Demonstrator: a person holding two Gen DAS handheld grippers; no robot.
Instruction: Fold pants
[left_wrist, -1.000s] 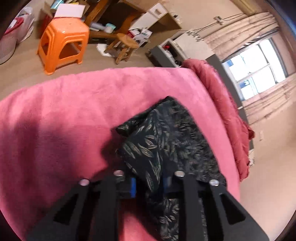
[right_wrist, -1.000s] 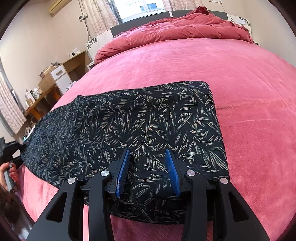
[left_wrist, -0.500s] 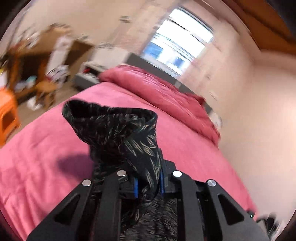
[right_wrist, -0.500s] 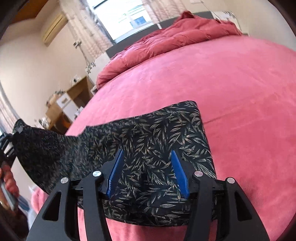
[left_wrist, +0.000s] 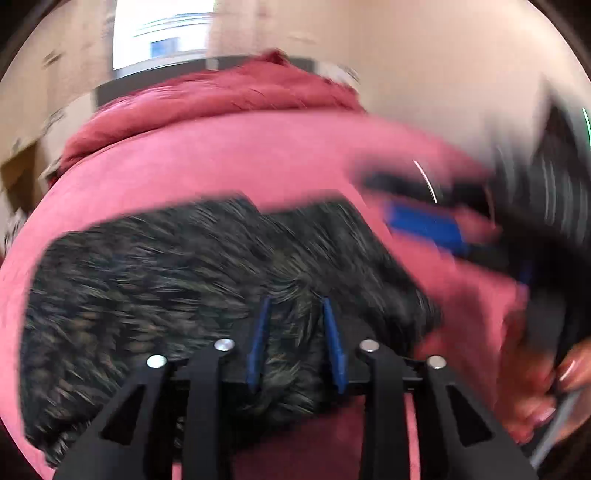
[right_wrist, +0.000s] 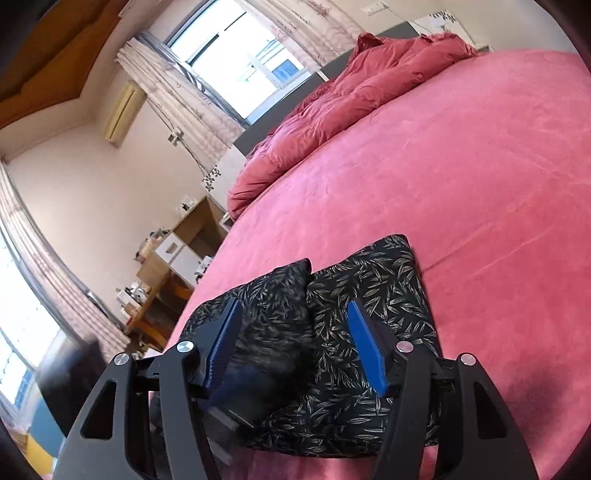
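Note:
The pants (left_wrist: 177, 288) are black with a pale leaf print and lie doubled over on the pink bed cover (left_wrist: 221, 158). The left wrist view is blurred by motion. My left gripper (left_wrist: 297, 332) is just over the near edge of the pants, its blue pads parted with fabric between them. My right gripper (right_wrist: 295, 339) is open above the folded pants (right_wrist: 373, 314); it also shows, blurred, at the right of the left wrist view (left_wrist: 443, 225). A blurred dark shape, probably my left gripper, lies between the right fingers.
A crumpled red duvet (right_wrist: 351, 96) lies along the bed's far end under the window. Wooden desks and drawers (right_wrist: 177, 266) stand beside the bed on the left. A hand (left_wrist: 535, 391) holds the right gripper's handle at the right of the left wrist view.
My left gripper has carried the pant legs up and over onto the waist end and its jaws have parted. My right gripper has risen and tilted and opened wider.

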